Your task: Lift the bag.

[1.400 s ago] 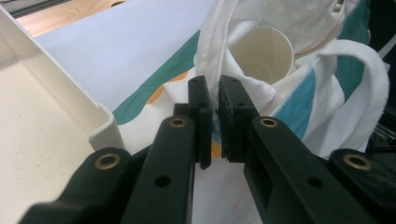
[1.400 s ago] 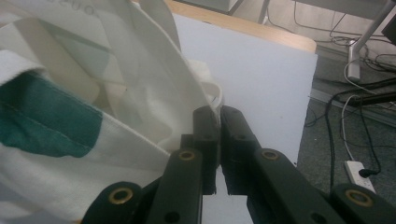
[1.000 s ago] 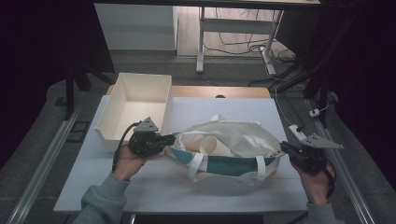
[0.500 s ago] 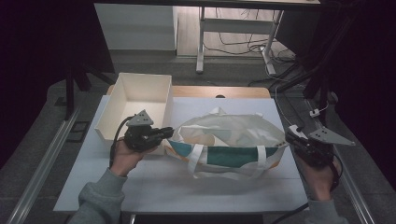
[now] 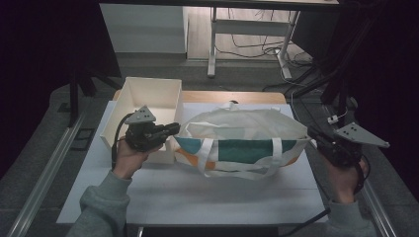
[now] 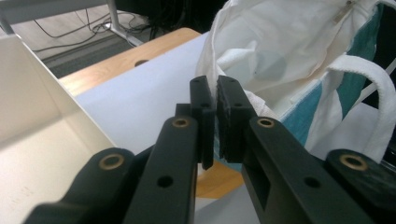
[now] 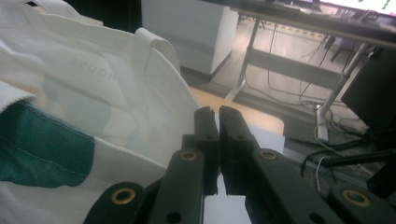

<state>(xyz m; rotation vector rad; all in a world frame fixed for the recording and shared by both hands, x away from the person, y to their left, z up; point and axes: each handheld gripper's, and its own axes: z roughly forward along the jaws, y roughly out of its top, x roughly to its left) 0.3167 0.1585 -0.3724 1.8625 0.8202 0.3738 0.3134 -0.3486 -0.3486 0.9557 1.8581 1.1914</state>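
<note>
Dim workshop surroundings frame a pale table [image 5: 197, 192], with desk legs and loose cables on the floor beyond its far edge. On the table a cream tote bag [image 5: 242, 140] with a teal band and an orange patch stands stretched out lengthwise between the two hands, its two white handle loops hanging down the near side. Just left of the bag, at the table's far left, sits an open white box [image 5: 148, 96]. The left claw [image 5: 174, 129] meets the bag's left end at the top rim; in the left gripper view its jaws stand almost together with a fold of the cream fabric [image 6: 215, 91] pinched between the pads. The right claw [image 5: 312, 134] meets the bag's right end at the same height; in the right gripper view its jaws are likewise nearly closed, with a thin edge of the bag's cloth [image 7: 215, 122] caught in the narrow slit between them. Both hands hold their grippers roughly level, pointing inward at each other across the bag, so the top rim runs taut from one claw to the other. A wooden strip [image 5: 237, 97] shows behind the bag along the far edge.
</note>
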